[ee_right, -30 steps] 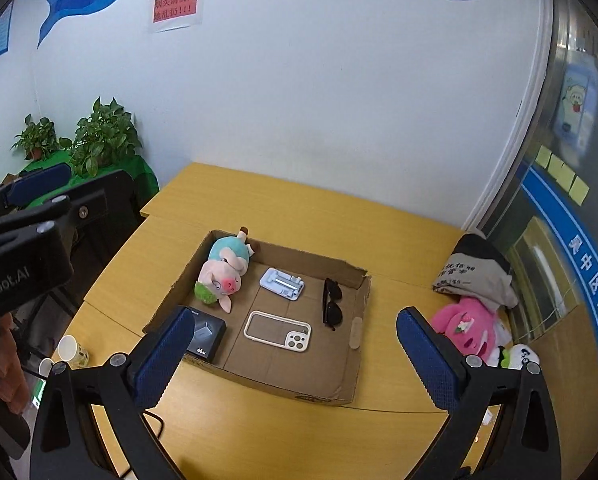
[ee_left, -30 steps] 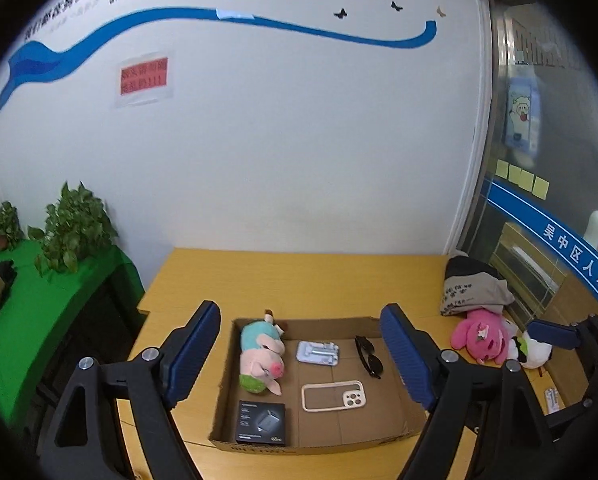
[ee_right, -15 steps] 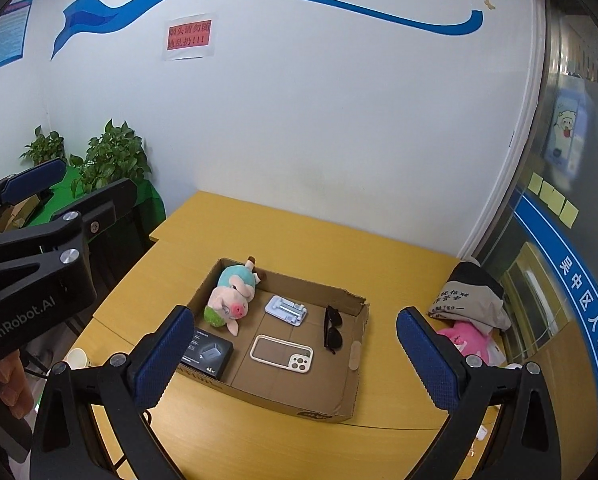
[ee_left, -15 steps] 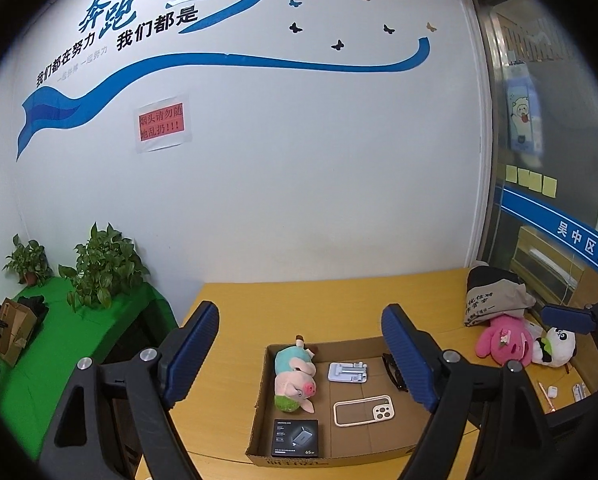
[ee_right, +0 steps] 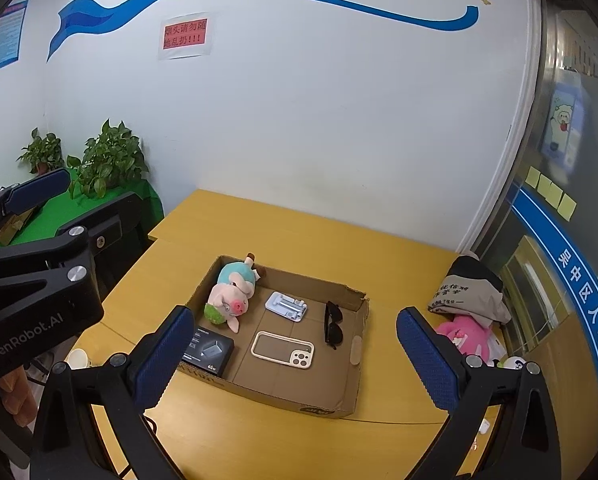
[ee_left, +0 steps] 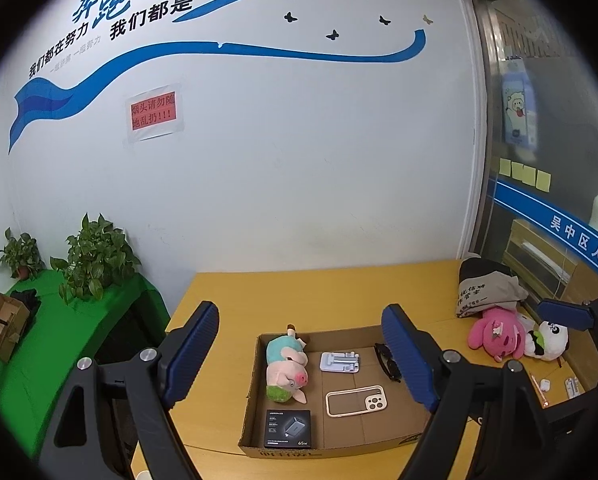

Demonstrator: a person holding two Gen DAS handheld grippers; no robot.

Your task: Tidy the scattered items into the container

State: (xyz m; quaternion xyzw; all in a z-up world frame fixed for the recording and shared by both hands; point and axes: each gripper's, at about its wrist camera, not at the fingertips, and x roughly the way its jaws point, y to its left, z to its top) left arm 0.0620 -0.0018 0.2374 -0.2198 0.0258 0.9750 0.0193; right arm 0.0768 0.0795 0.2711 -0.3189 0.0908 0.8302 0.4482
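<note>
- Both cameras have pulled back and tilted up; the cardboard box (ee_right: 351, 376) now sits lower-centre of frame on the bench (ee_right: 227, 224).
- Pig plush (ee_right: 233, 294), phone case (ee_right: 282, 349), sunglasses (ee_right: 332, 324) and charger box (ee_right: 209, 350) lie inside, apparently tidied.
- Left gripper (ee_left: 299, 356) and right gripper (ee_right: 295, 364) hover with fingers wide and empty, likely finished.

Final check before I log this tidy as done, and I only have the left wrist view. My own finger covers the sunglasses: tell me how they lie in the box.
Observer: In the right wrist view the sunglasses lie flat on the floor of the cardboard box, beside its right wall and apart from the phone case.
Operator: Report the far right corner of the box.
Observer: There is a torn corner there, its rim ragged.
Operator: Check the inside of the right wall.
Observer: A pale oval patch sits on it. I cannot tell what it is.
</note>
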